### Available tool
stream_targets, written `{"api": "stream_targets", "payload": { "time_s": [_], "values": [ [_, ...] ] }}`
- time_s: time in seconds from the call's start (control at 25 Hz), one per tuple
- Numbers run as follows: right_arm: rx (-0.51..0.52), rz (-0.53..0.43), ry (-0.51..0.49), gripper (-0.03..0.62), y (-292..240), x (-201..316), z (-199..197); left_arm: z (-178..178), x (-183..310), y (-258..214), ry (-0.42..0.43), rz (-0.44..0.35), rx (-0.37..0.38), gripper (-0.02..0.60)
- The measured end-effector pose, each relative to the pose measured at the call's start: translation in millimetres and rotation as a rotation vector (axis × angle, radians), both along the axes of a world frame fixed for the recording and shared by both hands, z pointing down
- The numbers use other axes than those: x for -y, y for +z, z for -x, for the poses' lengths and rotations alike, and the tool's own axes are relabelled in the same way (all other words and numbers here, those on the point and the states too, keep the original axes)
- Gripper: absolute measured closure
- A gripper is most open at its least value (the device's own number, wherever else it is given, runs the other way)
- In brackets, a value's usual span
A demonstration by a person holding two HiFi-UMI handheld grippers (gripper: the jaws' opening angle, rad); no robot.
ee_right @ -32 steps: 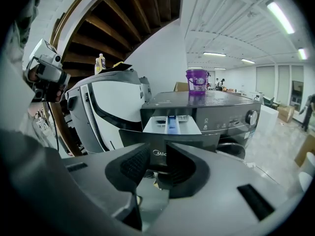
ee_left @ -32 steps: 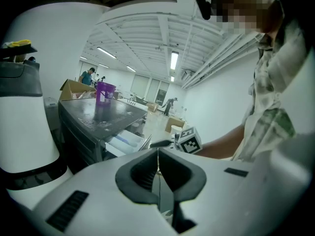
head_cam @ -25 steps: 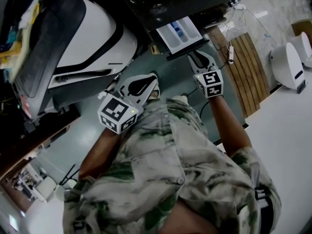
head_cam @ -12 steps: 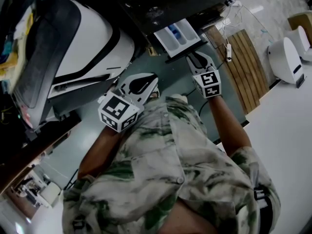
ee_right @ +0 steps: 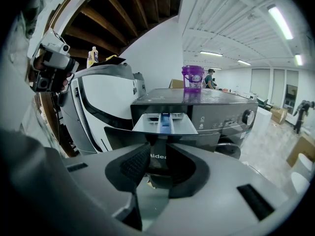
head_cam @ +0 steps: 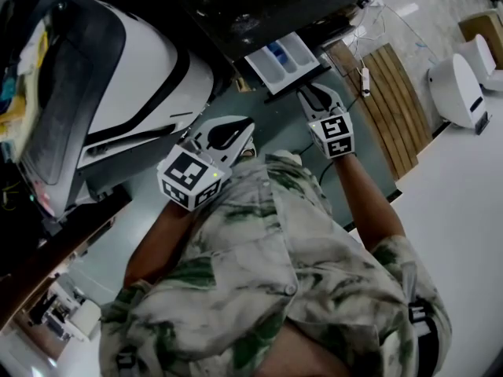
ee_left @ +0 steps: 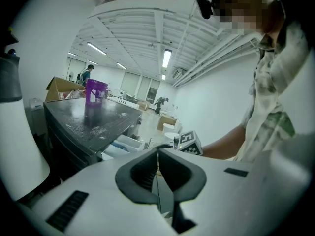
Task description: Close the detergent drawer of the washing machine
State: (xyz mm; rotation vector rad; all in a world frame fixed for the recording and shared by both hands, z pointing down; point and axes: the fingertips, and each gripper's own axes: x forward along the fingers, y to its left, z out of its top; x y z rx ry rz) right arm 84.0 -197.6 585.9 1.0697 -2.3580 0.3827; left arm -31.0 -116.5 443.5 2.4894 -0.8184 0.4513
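Head view over the last second: my right tongs [head_cam: 311, 94] have crept in toward the washing machine [head_cam: 267, 6], and the tips are now right up by the dark front panel of the detergent drawer [head_cam: 287, 56]. I can't tell if they're touching. So I reckon the push is only starting. The drawer's still sticking well out of the machine's upper front, pale compartments and blue insert showing. Right tongs sit slightly apart, holding nothing. Left tongs [head_cam: 240, 129] are pressed together, empty, hanging back from the machine.

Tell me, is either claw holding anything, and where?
Nothing is held: the left gripper is shut and empty, and the right gripper is open, facing the detergent drawer.
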Motion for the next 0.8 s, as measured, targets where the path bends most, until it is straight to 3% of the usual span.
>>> {"api": "stream_targets", "payload": {
  "time_s": [0.8],
  "values": [
    [0.012,0.007,0.001,0.471,-1.5,25.8,19.1,17.0,18.1,1.5,0.005,0.007,0.003,0.554]
  ]
}}
